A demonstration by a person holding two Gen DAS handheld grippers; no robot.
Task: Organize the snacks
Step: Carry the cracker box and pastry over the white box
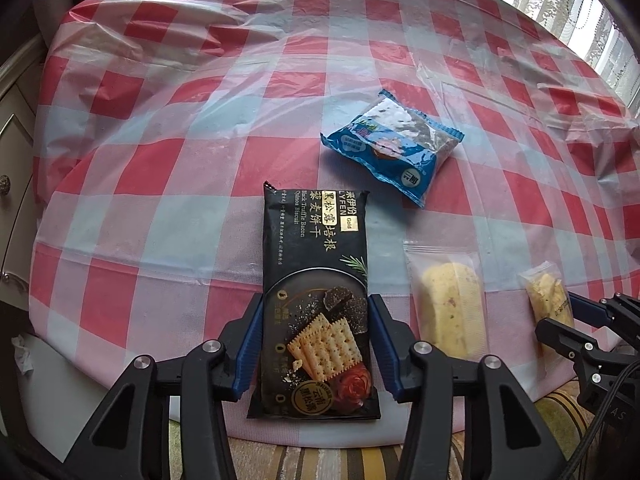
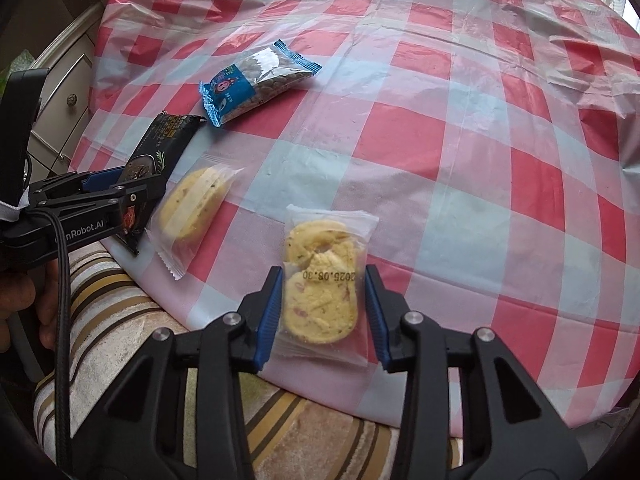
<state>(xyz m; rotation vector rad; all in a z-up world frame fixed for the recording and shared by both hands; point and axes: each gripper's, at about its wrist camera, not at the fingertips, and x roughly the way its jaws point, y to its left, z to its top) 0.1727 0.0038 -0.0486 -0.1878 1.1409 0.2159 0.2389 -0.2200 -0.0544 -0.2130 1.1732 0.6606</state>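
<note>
A black cracker packet point(image 1: 316, 248) lies lengthwise at the near edge of the checked table, and my left gripper point(image 1: 316, 304) is shut on its lower half, blue pads against both long sides. From the right wrist view the left gripper point(image 2: 120, 188) shows at the left, over the same black packet point(image 2: 164, 140). My right gripper point(image 2: 323, 276) is shut on a clear packet of yellow cookies point(image 2: 320, 300) with a printed date. A second clear packet with a round yellow pastry point(image 2: 196, 204) lies between the two. A blue snack packet point(image 1: 394, 146) rests farther back.
A red-and-white checked plastic cloth point(image 1: 200, 140) covers the round table. A pale cabinet with drawers point(image 1: 12, 160) stands to the left. A striped cushion point(image 2: 120, 300) sits below the near table edge. Lace curtains point(image 1: 580, 12) hang at the far right. A hand point(image 2: 24, 300) holds the left gripper.
</note>
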